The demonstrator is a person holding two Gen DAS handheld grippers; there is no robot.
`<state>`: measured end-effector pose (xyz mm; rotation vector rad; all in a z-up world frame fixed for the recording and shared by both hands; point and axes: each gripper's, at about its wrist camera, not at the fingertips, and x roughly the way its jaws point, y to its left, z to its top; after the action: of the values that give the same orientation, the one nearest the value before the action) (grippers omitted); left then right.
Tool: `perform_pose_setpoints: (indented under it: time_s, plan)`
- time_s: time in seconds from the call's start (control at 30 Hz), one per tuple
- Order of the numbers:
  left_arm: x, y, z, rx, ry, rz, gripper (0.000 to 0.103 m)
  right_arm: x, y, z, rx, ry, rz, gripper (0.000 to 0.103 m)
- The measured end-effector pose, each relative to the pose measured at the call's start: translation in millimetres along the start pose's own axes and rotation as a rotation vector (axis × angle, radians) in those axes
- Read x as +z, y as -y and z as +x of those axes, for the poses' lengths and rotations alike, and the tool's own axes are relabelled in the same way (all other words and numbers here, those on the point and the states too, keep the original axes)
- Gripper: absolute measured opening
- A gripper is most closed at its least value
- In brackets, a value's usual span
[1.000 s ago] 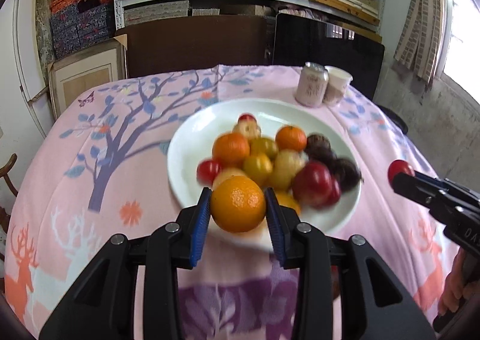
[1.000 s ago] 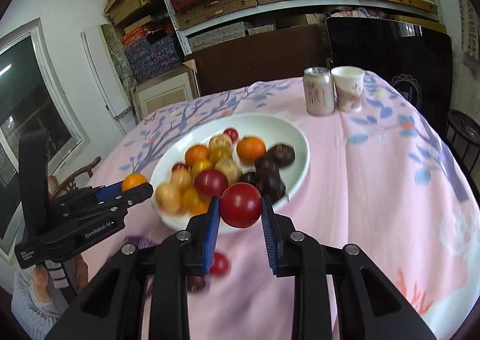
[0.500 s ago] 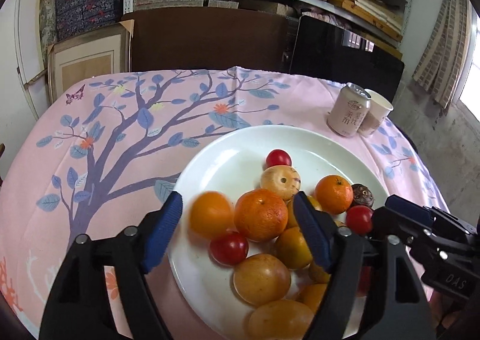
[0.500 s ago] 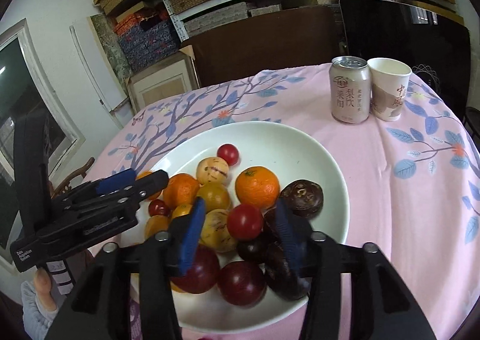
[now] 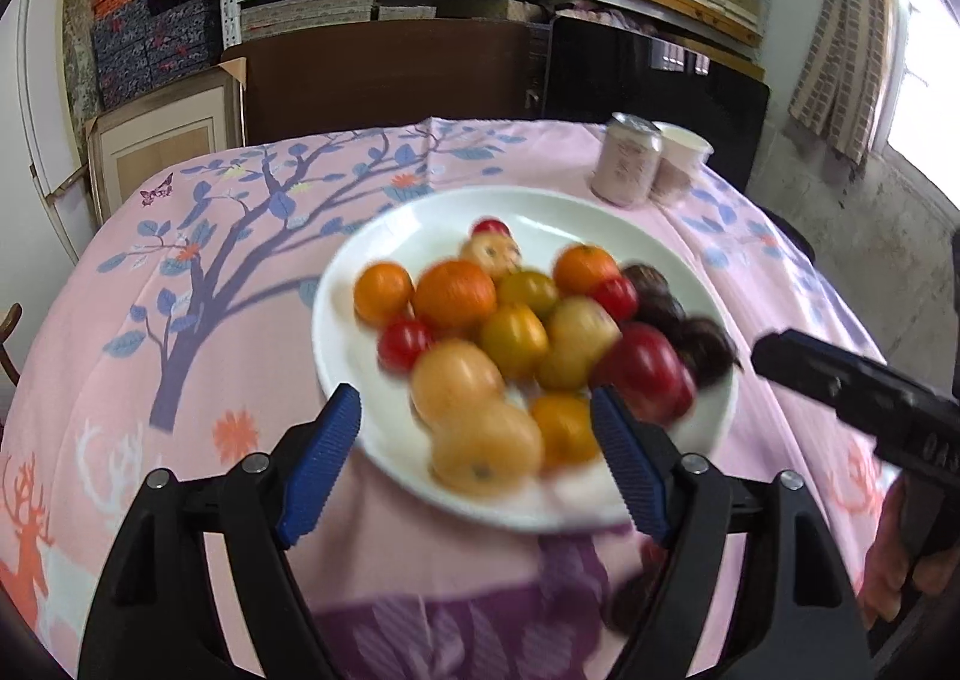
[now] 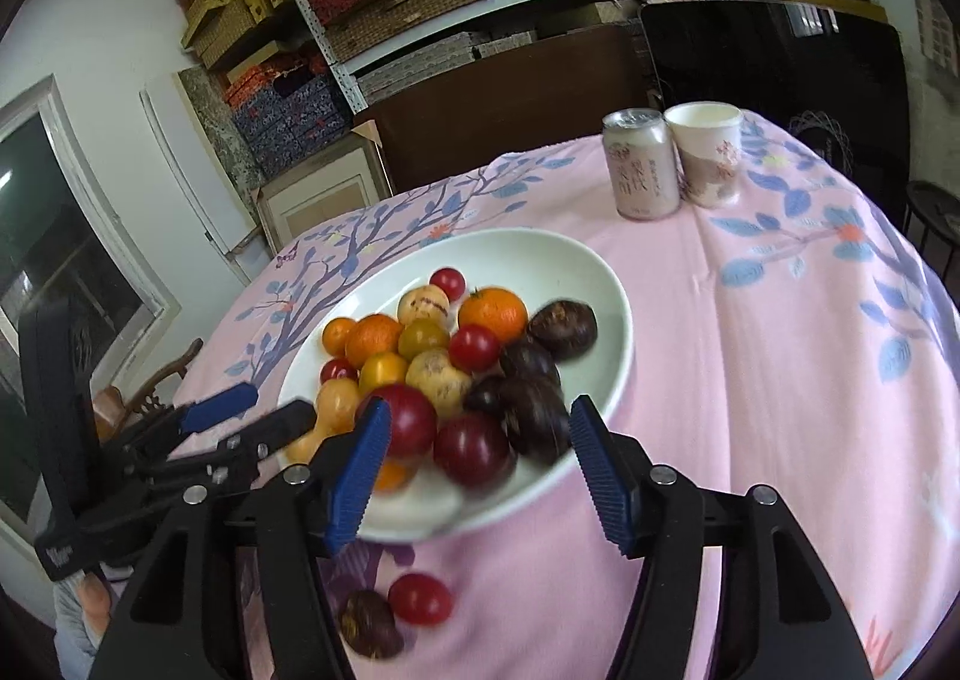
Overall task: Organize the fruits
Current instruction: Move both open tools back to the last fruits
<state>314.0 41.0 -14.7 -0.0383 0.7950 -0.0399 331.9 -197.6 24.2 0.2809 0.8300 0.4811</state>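
Left wrist view first, going left to right: the left gripper [image 5: 477, 461] sits low in the frame with its blue fingers [image 5: 321, 461] spread wide, and they've just been opening. Nothing is pinched between them; they only frame the near rim of the white plate [image 5: 360, 254] at the centre of the picture. The fruit pile [image 5: 516, 338] on it is heaped and blurry. At the right edge the black body of the right gripper pokes in.

Right wrist view: lower left shows the left gripper from the side, tips just beside the plate's left rim. The right gripper [image 6: 480, 467] fills the bottom centre, fingers [image 6: 600, 476] parted and empty, also just been opening. Below the plate, on the pink cloth of the counter [image 6: 780, 356], two strays lie touching or nearly so: a dark fruit [image 6: 369, 623] and a red tomato [image 6: 420, 599]. Upper right holds a can [image 6: 642, 164] and a paper cup [image 6: 705, 152], well apart from the action.

What could go wrong, as a guess:
- The heap is tall near the plate's front rim, so adding more fruit there could send round ones rolling off onto the cloth.
- The two strays sit low in the frame, apparently near the counter's edge; a clumsy nudge from a finger might roll them off.
- Both grippers hover close together over the plate, so they may bump each other.
- The dark fruit looks soft; too hard a squeeze might bruise it.
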Motion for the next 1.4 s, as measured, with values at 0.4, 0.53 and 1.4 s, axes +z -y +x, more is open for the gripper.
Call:
perform_pose_setpoints:
  time_s: [0.4,0.53,1.4]
  plan:
    - [-71.0,69.6,-15.9,0.060,-0.041,0.215,0.089,-30.9,26.1,-28.4,0.045,0.014,0.128,0.079]
    - [-73.5,71.0,-7.5,0.060,-0.064,0.214,0.096,-31.4,30.2,-26.5,0.040,0.001,0.141,0.079]
    - [-83.1,18.4,-14.6,0.061,-0.105,0.058,0.097,-44.0,2.8,-15.8,-0.008,-0.049,0.013,0.081]
